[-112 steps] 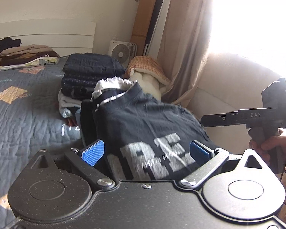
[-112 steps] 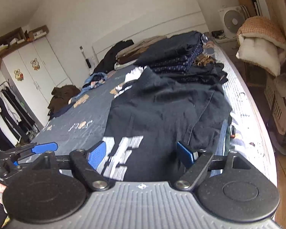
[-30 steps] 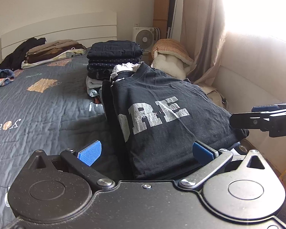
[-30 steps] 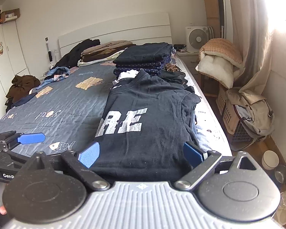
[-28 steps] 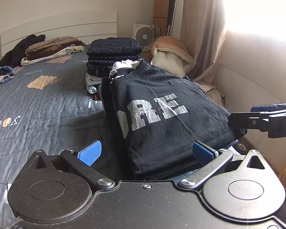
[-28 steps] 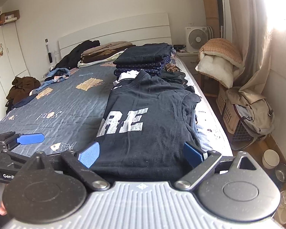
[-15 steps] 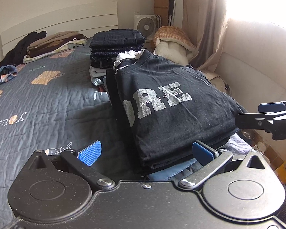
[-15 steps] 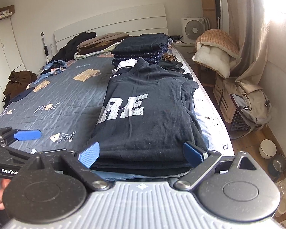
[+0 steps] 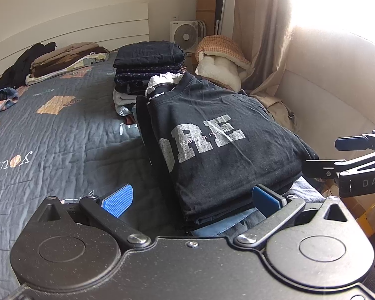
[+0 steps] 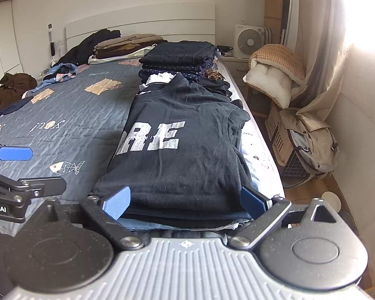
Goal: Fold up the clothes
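Folded black shirt (image 10: 185,147) lay atop pile on bed (image 10: 70,125). Left tool (image 9: 191,197) and right tool (image 10: 185,202) spread apart, empty, near shirt's hem.

T-shirt (image 10: 185,150): folded, atop pile at bed (image 10: 70,115) right edge
Clothes stack (image 10: 180,60): behind t-shirt
Backpack (image 10: 312,142): floor, right of bed
Fan (image 10: 248,41): behind, nr headboard

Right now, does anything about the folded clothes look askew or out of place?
Mostly tidy. The black T-shirt lies flat on its pile, but one sleeve bunches out at the side, and loose clothes lie crumpled near the headboard.
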A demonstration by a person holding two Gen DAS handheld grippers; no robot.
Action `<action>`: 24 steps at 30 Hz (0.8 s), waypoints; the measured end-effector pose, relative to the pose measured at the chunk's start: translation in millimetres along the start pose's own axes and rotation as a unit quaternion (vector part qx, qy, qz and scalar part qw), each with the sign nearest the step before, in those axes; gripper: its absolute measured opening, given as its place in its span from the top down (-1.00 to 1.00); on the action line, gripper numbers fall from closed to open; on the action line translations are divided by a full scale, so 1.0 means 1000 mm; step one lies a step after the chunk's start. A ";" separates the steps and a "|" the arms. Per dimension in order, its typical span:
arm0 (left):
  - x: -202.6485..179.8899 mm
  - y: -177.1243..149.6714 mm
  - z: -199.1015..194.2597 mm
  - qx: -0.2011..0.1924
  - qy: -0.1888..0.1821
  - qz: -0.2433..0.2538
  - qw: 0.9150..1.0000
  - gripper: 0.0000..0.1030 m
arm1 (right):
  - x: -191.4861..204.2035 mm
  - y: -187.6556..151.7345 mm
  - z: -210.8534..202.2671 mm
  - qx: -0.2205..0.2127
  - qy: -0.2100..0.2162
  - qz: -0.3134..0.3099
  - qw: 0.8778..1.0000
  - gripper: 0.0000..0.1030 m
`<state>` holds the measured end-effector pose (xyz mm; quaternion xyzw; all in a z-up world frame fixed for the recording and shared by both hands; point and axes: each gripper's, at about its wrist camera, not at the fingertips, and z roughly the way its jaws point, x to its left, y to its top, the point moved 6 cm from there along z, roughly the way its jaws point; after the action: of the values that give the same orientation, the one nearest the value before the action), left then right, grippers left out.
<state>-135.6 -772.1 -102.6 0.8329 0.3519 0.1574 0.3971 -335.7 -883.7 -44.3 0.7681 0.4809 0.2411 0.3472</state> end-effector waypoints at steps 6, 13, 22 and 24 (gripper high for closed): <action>-0.004 -0.002 0.005 0.008 -0.003 0.000 1.000 -0.99 | -0.006 0.000 -0.002 -0.002 0.010 0.007 1.000 -0.84; -0.012 -0.005 0.013 0.018 0.005 0.006 1.000 -0.99 | -0.015 -0.005 0.005 0.008 0.041 0.019 0.999 -0.84; -0.017 -0.016 0.023 0.028 0.014 0.012 0.999 -0.99 | -0.031 -0.019 0.012 0.007 0.036 -0.003 0.999 -0.84; -0.015 -0.018 0.025 0.031 0.012 0.004 0.999 -0.99 | -0.042 -0.023 0.014 0.004 0.032 -0.006 0.999 -0.84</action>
<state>-141.0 -789.2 -132.1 0.8442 0.3581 0.1583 0.3662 -356.7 -919.0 -72.3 0.7584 0.4972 0.2617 0.3304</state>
